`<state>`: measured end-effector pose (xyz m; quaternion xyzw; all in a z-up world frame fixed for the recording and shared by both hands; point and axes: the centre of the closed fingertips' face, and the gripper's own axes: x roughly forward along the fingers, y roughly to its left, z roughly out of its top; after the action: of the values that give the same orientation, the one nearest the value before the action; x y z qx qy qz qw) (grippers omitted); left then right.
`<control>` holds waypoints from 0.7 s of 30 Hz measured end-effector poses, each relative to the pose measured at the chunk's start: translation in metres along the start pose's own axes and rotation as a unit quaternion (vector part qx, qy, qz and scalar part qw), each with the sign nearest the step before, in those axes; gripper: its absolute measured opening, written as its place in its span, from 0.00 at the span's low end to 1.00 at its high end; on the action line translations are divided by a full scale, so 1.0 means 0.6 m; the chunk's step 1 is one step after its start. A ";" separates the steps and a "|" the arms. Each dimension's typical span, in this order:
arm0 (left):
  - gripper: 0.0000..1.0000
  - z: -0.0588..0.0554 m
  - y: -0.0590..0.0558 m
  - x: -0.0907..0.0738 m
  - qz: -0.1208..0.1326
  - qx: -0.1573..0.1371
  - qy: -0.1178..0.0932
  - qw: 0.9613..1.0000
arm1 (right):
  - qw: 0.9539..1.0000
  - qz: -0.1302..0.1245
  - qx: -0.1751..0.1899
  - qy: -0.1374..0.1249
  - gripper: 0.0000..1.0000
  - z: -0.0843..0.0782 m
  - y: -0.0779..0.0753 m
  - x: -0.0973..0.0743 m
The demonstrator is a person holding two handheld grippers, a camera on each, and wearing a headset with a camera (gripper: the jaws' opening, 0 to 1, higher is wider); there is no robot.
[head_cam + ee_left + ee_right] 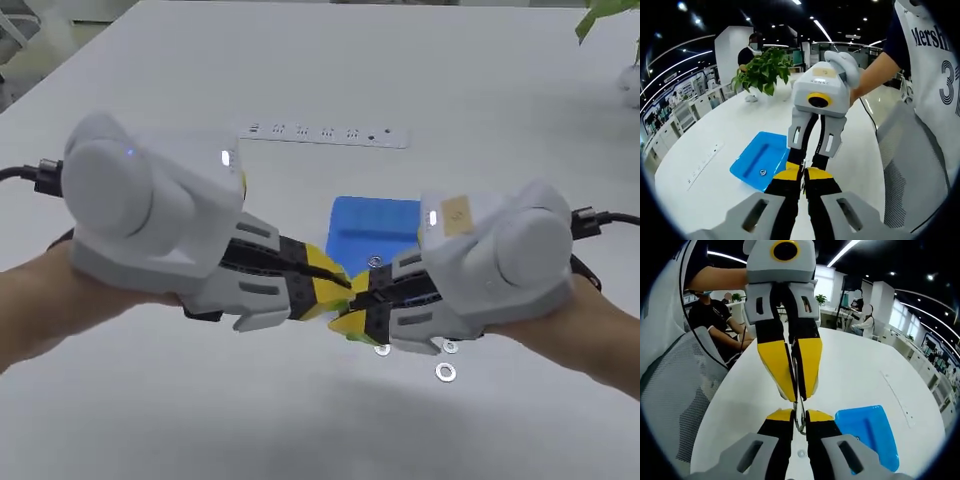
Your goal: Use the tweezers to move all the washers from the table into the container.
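**Clerk:** Item one, far left?
**Keeper:** Left gripper (335, 290), jaws drawn together on the tweezers (800, 405), pointing rightward over the table (200, 420).
**Clerk:** Item two?
**Keeper:** The tweezers themselves. A thin metal strip, bridged tip to tip between both grippers, in the air above the table.
**Clerk:** Item three?
**Keeper:** Container (370, 222), blue and shallow, just behind the meeting jaws. One washer (374, 262) lies in it near the front edge.
**Clerk:** Item four?
**Keeper:** Right gripper (352, 305), jaws close-set with the looped end of the tweezers between them. Clamped, as far as its own view tells.
**Clerk:** Item five?
**Keeper:** Loose washers (445, 372), three counted, on the table just below the right gripper, apart from the container.
**Clerk:** Step in hand?
**Keeper:** By my reading, a regrip or handover of the tweezers. No washer is pinched, so the task looks barely begun.
**Clerk:** And the next move?
**Keeper:** Likely one gripper lets go. The other holds the tweezers so that squeezing shuts the tips. Then it lowers them onto the nearest washer, which is flat and thin and probably hard to catch.
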<state>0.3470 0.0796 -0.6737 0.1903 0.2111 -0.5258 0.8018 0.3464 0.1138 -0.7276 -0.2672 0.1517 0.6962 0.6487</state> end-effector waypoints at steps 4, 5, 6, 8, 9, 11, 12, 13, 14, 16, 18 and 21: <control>0.07 0.018 -0.005 0.004 0.002 0.012 -0.009 1.000 | 1.000 -0.007 -0.004 -0.001 0.10 0.004 -0.003 -0.017; 0.07 0.020 -0.006 0.005 0.004 0.013 -0.009 1.000 | 1.000 -0.009 -0.003 -0.001 0.10 0.003 -0.003 -0.021; 0.07 0.024 -0.008 0.005 0.002 0.014 -0.010 1.000 | 1.000 -0.010 -0.002 -0.002 0.10 0.003 -0.003 -0.025; 0.07 0.030 -0.012 0.006 -0.002 0.022 -0.010 1.000 | 1.000 -0.011 -0.001 -0.004 0.10 0.005 0.000 -0.032; 0.07 0.032 -0.013 0.006 -0.006 0.026 -0.009 1.000 | 1.000 -0.012 -0.002 -0.004 0.10 0.005 0.001 -0.034; 0.07 0.037 -0.014 0.006 -0.008 0.029 -0.010 1.000 | 1.000 -0.014 -0.006 -0.004 0.10 0.007 0.002 -0.038; 0.07 0.039 -0.015 0.006 -0.010 0.027 -0.011 1.000 | 1.000 -0.015 -0.006 -0.005 0.10 0.008 0.002 -0.040; 0.07 0.040 -0.016 0.007 -0.013 0.026 -0.011 1.000 | 1.000 -0.016 -0.005 -0.005 0.10 0.008 0.001 -0.041; 0.07 0.041 -0.017 0.007 -0.014 0.028 -0.011 0.999 | 1.000 -0.017 -0.007 -0.005 0.10 0.008 0.000 -0.042; 0.07 0.043 -0.017 0.008 -0.018 0.035 -0.009 0.999 | 1.000 -0.018 -0.011 -0.003 0.10 0.009 -0.001 -0.044; 0.07 0.046 -0.015 0.008 -0.018 0.039 -0.010 0.999 | 1.000 -0.020 -0.014 -0.003 0.10 0.010 -0.004 -0.046; 0.07 0.049 -0.009 0.007 -0.027 0.050 -0.003 0.998 | 0.999 -0.023 -0.022 0.001 0.10 0.012 -0.012 -0.049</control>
<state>0.3476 0.0589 -0.6517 0.2225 0.1875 -0.5578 0.7773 0.3527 0.0943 -0.7042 -0.2852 0.1304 0.6845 0.6581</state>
